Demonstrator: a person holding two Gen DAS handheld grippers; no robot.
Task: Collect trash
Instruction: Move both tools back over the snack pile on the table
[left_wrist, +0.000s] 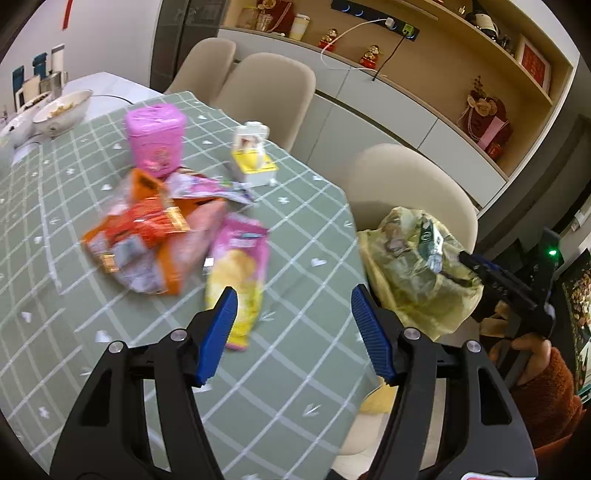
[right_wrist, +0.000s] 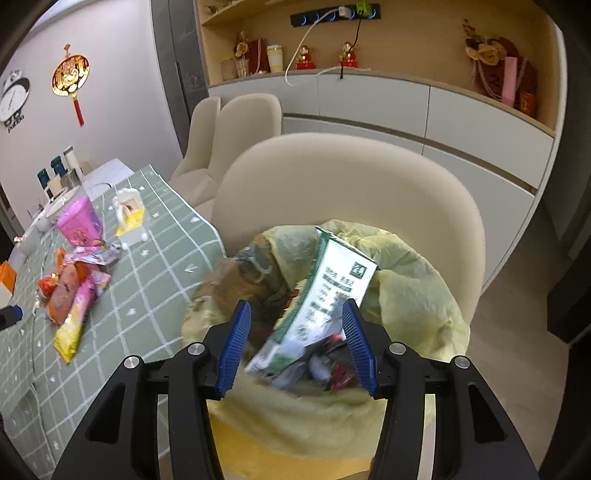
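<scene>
Now the green-and-white paper carton is seen tipped inside the yellow plastic trash bag, between the right gripper's parted pads, unpressed. Near the table's right edge, light, slippery, crinkly snack wrappers await; flat edges should be pinched. The left gripper is held apart, empty.

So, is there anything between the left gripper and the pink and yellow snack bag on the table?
Nothing visible. The left gripper is open above the tablecloth, and the pink and yellow snack bag lies just ahead of its fingertips. The other wrappers lie further left.
</scene>
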